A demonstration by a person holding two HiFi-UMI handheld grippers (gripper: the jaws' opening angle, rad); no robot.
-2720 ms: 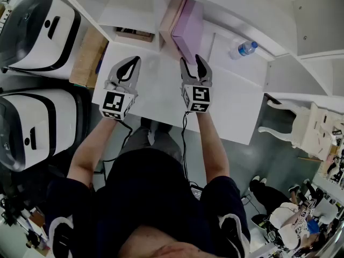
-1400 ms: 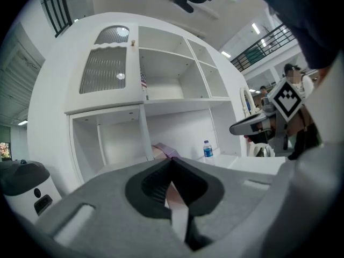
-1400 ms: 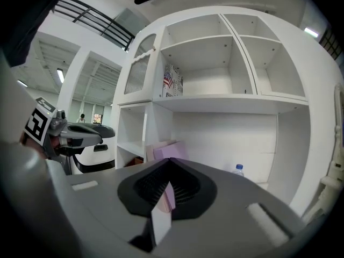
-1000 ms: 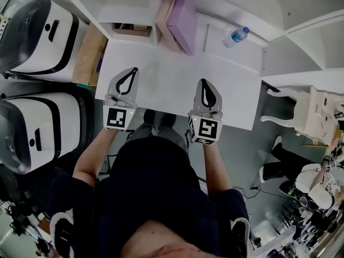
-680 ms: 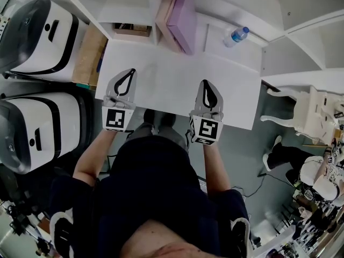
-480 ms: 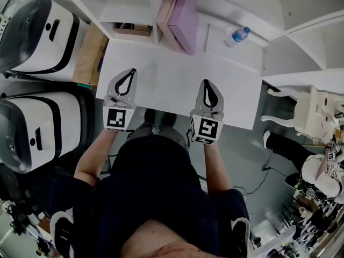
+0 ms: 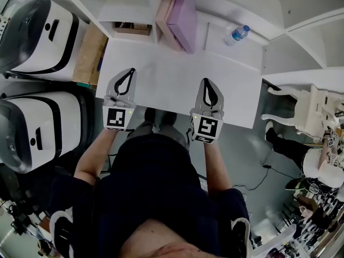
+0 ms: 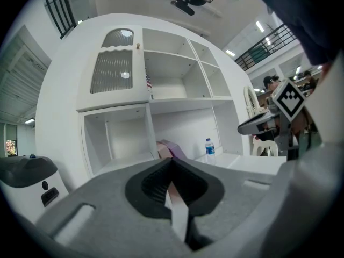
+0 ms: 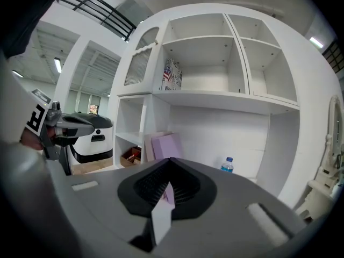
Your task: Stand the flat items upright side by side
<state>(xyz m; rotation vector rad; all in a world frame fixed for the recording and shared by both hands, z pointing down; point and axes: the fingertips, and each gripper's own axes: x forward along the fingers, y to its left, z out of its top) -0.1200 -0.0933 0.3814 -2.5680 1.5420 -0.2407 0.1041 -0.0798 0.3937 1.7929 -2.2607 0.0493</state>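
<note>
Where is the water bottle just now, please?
In the head view, the water bottle stands at the back of the desk, right of the purple box.

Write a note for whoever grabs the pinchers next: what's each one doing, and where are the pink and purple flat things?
Left gripper: shut, empty, over the near part of the desk.
Right gripper: shut, empty, also over the near part.
Things: pink flat item and purple flat item stand on edge, side by side, at the back of the desk.
Done: both appear stood up.
Left: probably nothing.
</note>
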